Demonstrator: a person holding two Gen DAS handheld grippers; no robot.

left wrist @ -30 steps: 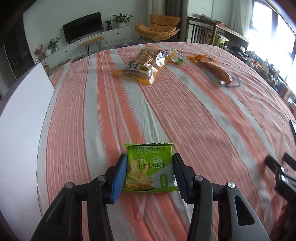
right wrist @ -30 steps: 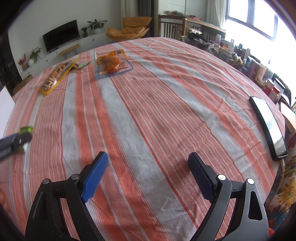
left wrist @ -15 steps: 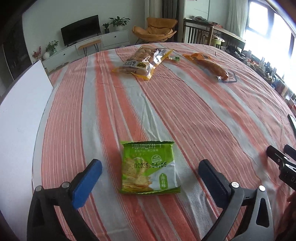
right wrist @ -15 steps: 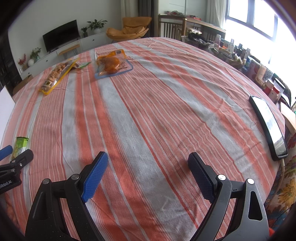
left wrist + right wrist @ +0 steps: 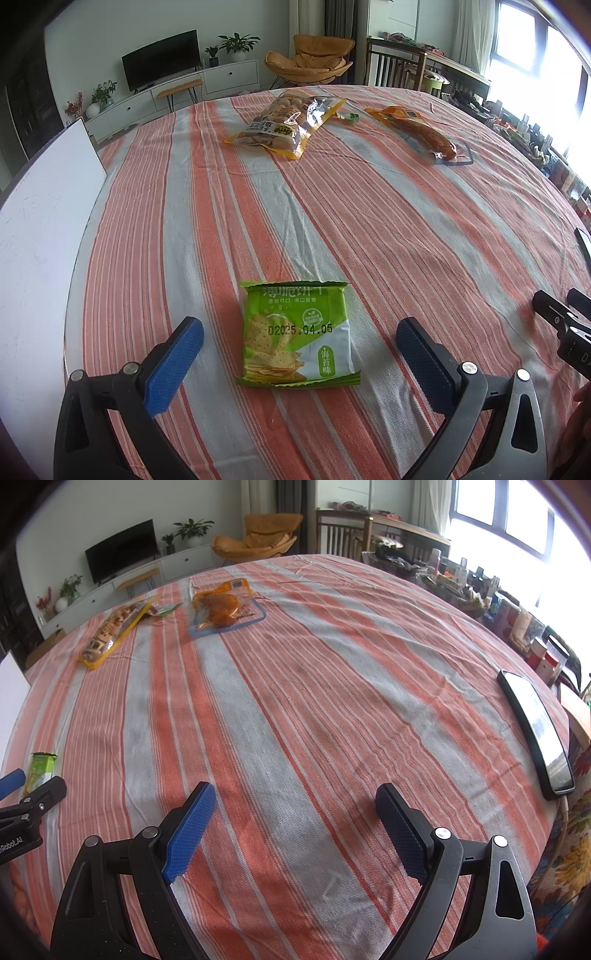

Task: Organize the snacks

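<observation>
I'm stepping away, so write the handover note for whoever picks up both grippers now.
Left gripper: open, jaws either side of the flat green cracker packet, not touching it; packet lies on the striped orange tablecloth.
Right gripper: open, empty, over bare cloth.
Far end: clear yellow-edged biscuit bag and orange snack pouch, apart from each other.
Done: green packet set down at the near end.
Left: the two far packets appear not yet gathered.
</observation>
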